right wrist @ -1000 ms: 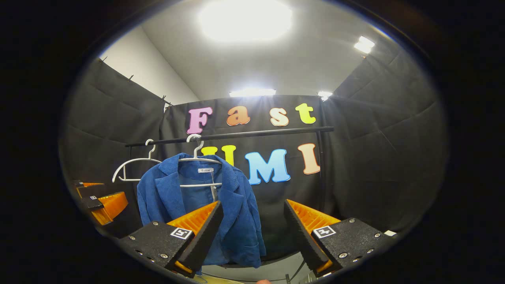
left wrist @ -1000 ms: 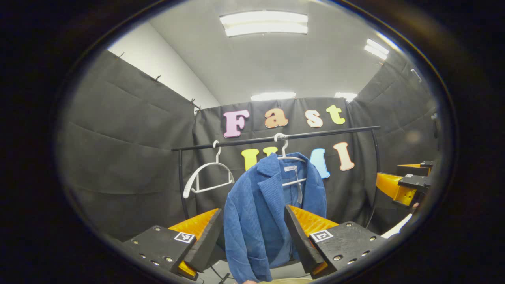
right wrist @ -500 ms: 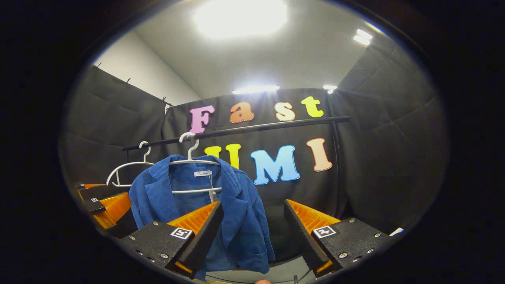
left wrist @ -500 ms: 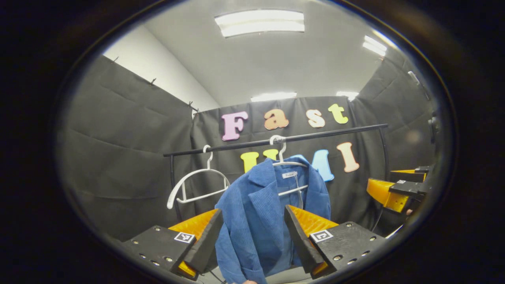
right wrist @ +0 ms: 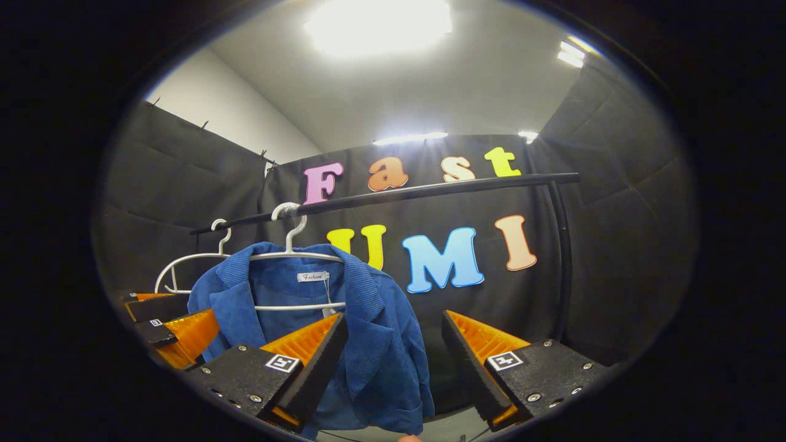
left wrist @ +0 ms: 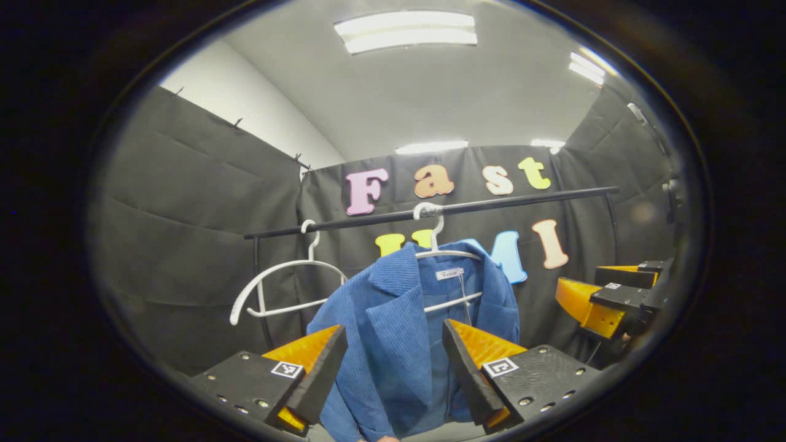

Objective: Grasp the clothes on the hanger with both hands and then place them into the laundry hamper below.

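Centrally, a blue jacket (left wrist: pixel 393 344) on a white hanger (left wrist: pixel 439 252), hung from a black rail (left wrist: pixel 491 205). Seen between the spread, empty fingers of the left gripper (left wrist: pixel 393 374), not touching. Lower left of the right gripper view, partly behind the right gripper (right wrist: pixel 393 368), likewise spread wide and empty.

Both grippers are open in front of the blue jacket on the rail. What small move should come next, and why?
Probably ease both grippers forward until their fingers straddle the fabric, then close. The blue jacket hangs on its white hanger from the rail, ungrasped. The left gripper and right gripper are open with cloth beyond the fingertips, so it looks too early to close.
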A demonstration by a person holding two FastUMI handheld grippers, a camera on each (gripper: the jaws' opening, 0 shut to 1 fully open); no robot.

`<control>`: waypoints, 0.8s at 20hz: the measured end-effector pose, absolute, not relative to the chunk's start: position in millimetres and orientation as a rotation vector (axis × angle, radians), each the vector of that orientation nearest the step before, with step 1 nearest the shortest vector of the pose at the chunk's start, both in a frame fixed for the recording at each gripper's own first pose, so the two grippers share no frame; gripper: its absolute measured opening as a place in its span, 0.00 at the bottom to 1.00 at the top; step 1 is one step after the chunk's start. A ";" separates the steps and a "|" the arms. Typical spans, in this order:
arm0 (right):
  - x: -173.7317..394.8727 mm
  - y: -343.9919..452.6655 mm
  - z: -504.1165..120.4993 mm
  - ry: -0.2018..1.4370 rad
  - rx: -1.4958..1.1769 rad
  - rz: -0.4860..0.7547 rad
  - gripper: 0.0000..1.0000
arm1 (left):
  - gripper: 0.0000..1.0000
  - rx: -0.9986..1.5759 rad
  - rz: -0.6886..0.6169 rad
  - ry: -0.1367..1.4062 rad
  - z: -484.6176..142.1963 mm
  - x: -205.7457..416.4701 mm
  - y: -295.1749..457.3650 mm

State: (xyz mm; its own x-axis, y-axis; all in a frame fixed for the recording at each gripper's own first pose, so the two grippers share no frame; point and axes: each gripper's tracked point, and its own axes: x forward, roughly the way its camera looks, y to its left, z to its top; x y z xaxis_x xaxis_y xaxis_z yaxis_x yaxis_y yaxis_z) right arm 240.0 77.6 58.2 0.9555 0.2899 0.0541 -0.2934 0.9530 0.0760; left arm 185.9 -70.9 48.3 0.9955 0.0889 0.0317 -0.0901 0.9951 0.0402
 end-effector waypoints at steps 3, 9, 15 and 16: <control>254.3 85.0 52.0 -0.035 0.086 0.325 0.95 | 0.90 0.041 0.102 -0.023 41.8 202.5 -78.1; 286.9 108.0 34.4 0.003 0.091 0.380 0.95 | 0.90 0.072 0.174 -0.007 26.7 233.4 -70.6; 315.5 134.2 15.1 0.039 0.090 0.432 0.95 | 0.90 0.085 0.249 0.015 10.7 255.9 -60.1; 321.7 137.4 14.1 0.039 0.089 0.439 0.95 | 0.90 0.085 0.261 0.014 9.4 258.3 -57.5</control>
State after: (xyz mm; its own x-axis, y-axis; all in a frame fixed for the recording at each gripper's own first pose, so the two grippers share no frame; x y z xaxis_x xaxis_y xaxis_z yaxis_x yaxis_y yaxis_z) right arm 321.7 137.4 14.1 0.9046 0.4258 -0.0186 -0.4223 0.9015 0.0947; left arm 258.3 -57.5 9.4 0.9660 0.2585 -0.0023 -0.2574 0.9625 0.0861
